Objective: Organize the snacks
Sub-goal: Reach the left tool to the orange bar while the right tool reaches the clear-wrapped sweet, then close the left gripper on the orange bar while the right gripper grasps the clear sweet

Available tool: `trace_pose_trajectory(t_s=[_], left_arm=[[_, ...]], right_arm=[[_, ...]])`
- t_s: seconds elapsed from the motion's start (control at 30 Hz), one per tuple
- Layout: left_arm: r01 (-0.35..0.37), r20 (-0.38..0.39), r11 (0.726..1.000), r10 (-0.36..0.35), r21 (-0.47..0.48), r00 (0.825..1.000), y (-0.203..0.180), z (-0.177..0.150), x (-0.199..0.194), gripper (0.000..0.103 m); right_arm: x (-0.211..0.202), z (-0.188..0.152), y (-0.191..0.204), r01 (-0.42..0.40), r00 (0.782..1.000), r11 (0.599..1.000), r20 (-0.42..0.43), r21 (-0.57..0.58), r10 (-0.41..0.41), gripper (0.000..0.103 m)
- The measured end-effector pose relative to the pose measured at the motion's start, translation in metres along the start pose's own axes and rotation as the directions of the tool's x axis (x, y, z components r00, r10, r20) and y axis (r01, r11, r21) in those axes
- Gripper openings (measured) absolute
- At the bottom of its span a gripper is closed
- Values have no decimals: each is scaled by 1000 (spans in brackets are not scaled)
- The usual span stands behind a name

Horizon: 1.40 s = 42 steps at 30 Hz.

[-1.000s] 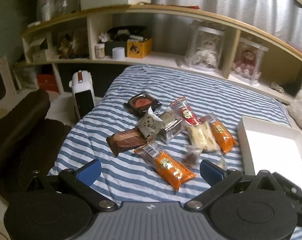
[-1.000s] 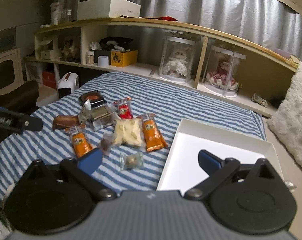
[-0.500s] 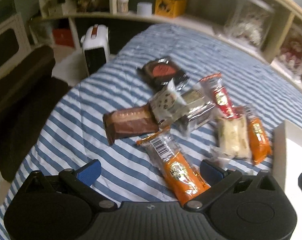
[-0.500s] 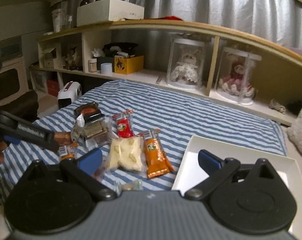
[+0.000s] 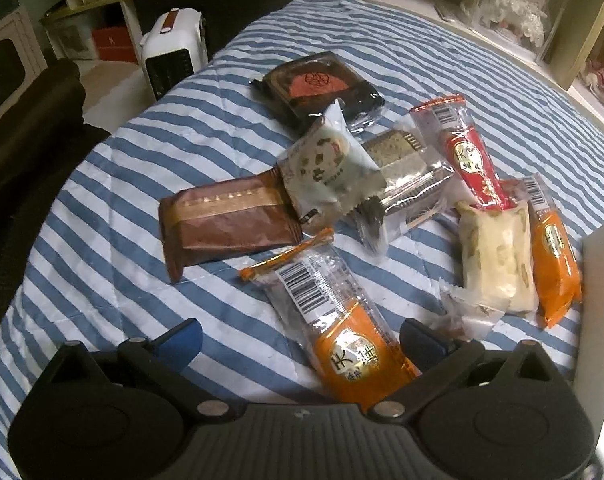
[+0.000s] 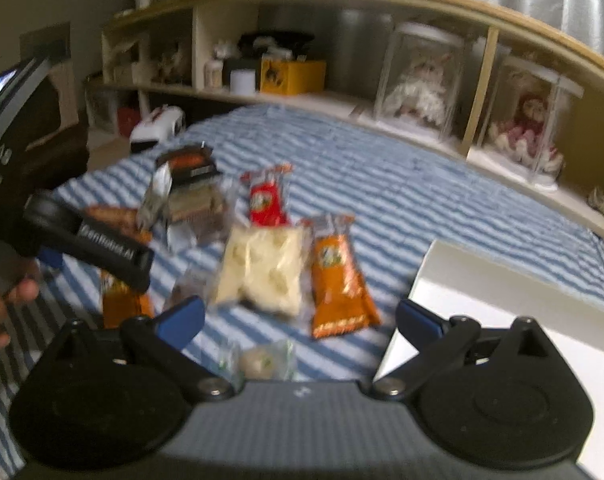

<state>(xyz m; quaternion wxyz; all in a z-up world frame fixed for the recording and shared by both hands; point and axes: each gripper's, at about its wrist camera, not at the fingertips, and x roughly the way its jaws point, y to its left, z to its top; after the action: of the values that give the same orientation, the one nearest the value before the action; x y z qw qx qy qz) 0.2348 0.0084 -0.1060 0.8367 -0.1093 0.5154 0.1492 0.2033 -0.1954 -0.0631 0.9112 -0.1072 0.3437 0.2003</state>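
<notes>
Several wrapped snacks lie in a loose pile on a blue-and-white striped bed [image 5: 113,168]. My left gripper [image 5: 302,340] is open and low over an orange snack pack [image 5: 354,344], which lies between its fingers. A brown pack [image 5: 225,220], a black-and-red pack [image 5: 318,84], a red pack [image 5: 470,160], a cream nougat pack [image 5: 494,256] and a second orange pack [image 5: 554,260] lie beyond. My right gripper [image 6: 297,316] is open and empty, above a small clear-wrapped sweet [image 6: 257,360]. A white tray [image 6: 502,304] lies at right.
A low shelf [image 6: 342,100] with boxes and doll cases runs behind the bed. A white heater [image 5: 173,52] stands on the floor at left beside a dark armchair [image 5: 25,152]. The left gripper's body [image 6: 89,236] shows in the right wrist view.
My left gripper has dropped forward and down to the near orange pack, which now lies between its fingers. My right gripper has moved in toward the snacks; its view is blurred.
</notes>
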Motion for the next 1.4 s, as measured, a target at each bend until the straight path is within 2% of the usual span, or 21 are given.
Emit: trace_pose_trajectory(t_s=[0.17,0.33,0.47,0.57,0.77,0.93,1.17,1.3,1.4], left_arm=[[7,6,1000,-7,15,1000,-1,-2,3,103],[18,6,1000,-19,15,1000,-1,-2,0,103],[59,-8,998,-59,20,998,-3,-4,-1,103],[26,-14,998,-26,51,1000,-7,-7,4,103],[15,-32,998,-13,65,999,-5,-11,3,103],[-14,-41,993,19,119,999,2,-15,-3,103],[-88,-34,971,98,221,995,16,-27,-13,103],[-53,-104,983,73,177,992,30,-25,-4,103],[-28,-126,985,50,169,991,36,-27,4,103]], right_arm=[[9,-7,16,-29,998,997,-51,-65,26,97],[21,-13,24,-65,992,991,-116,-116,51,79],[30,-13,25,-56,989,992,-145,-111,39,72],[35,-13,21,-64,986,993,-160,-95,48,64],[48,-17,22,-84,979,989,-196,-123,59,53],[48,-18,24,-115,976,985,-198,-127,89,42],[31,-18,19,-156,971,986,-194,-60,142,40],[19,-17,18,-209,962,978,-183,-10,204,40],[10,-17,21,-264,948,964,-178,22,263,40]])
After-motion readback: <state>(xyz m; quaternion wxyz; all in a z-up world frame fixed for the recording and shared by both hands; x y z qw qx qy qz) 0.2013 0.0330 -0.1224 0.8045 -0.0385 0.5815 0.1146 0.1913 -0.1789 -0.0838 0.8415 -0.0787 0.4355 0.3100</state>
